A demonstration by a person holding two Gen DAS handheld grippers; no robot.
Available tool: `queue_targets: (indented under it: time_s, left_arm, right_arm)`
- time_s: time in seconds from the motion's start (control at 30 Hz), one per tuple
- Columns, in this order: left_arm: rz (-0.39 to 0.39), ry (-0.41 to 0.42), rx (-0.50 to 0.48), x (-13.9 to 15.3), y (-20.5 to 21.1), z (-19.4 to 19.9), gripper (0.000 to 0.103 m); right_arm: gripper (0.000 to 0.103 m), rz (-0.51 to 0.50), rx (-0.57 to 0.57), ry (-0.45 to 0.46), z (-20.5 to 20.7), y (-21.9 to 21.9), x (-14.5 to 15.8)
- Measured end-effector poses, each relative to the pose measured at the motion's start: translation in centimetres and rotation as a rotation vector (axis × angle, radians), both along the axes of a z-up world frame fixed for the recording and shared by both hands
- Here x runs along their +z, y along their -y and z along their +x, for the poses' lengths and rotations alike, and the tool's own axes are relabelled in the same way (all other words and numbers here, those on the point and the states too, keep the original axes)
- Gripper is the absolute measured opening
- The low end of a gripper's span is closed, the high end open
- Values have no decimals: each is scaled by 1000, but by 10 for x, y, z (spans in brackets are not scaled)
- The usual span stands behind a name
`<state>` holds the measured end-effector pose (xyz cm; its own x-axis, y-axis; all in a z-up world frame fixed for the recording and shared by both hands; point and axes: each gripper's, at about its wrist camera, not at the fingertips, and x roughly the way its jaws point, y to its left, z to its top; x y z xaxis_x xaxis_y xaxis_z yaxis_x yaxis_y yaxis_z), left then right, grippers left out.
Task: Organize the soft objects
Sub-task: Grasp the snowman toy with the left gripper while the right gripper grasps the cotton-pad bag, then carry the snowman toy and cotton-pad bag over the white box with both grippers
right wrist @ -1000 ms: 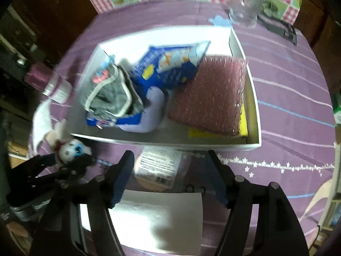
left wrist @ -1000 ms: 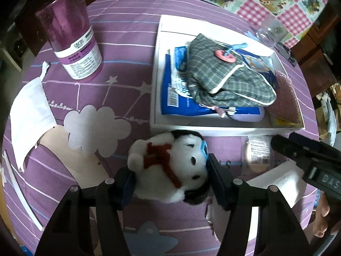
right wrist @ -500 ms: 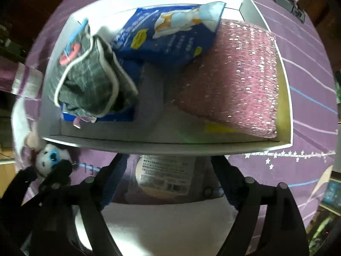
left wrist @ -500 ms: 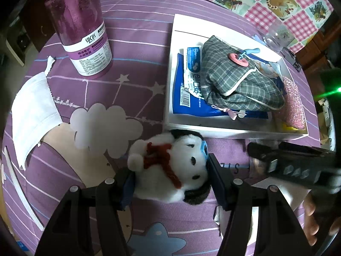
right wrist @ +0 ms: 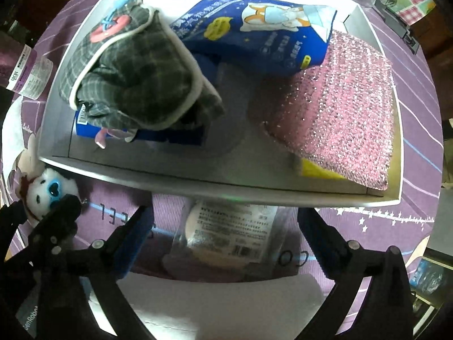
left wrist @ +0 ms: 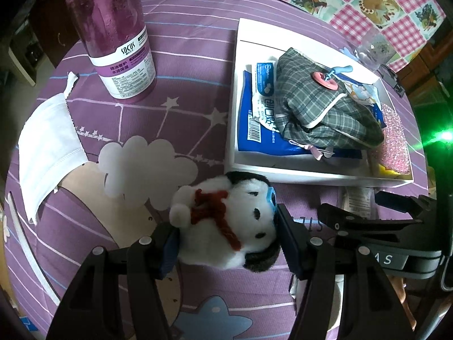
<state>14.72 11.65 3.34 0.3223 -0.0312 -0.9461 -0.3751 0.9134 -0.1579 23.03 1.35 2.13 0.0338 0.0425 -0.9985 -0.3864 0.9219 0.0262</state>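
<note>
Plush penguin (left wrist: 226, 223) sits pinched in the left gripper (left wrist: 226, 240) for boxing; right gripper (right wrist: 226, 226), spread, straddles a packaged puff (right wrist: 226, 232).

The plush penguin (left wrist: 226, 221) was white and black with a red scarf; the pouch (left wrist: 320, 107) green plaid; the sponge (right wrist: 339, 107) glittery pink.

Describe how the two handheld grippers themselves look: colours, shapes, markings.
The left gripper and the right gripper look alike: matte black plastic, two long angular fingers with cut-out frames, small silver screw heads at the joints, and blue pads on the inner faces. The right gripper's body, seen from the left camera, carries pale lettering, only partly readable. No cables are visible.
</note>
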Motion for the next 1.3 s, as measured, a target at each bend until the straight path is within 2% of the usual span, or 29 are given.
queue_targets:
  time_s: [0.13,0.23,0.3,0.37,0.57,0.93,1.1,1.3]
  left_arm:
    - [5,-5,0,-1,0,0,61]
    - [8,-6,0,-1,0,0,61]
    - [8,-6,1,-1,0,0,61]
    - [10,-6,0,-1,0,0,61]
    - [14,-7,1,-1,0,0,61]
    - [27,3,-9,4,5,-3,61]
    - [44,10,-35,8,16,-5,61]
    - [63,17,-75,12,30,-5,61]
  right_arm:
    - [92,18,-52,72,-8,15,4]
    - [85,23,-61,89,-12,22,8]
    - [76,23,-89,90,-12,28,11]
    - [63,26,-110,87,-7,36,15]
    - [55,41,-110,72,-7,49,18]
    - [48,126,-161,0,12,86,26]
    - [48,145,-172,13,17,89,40]
    - [48,198,-178,85,11,105,75]
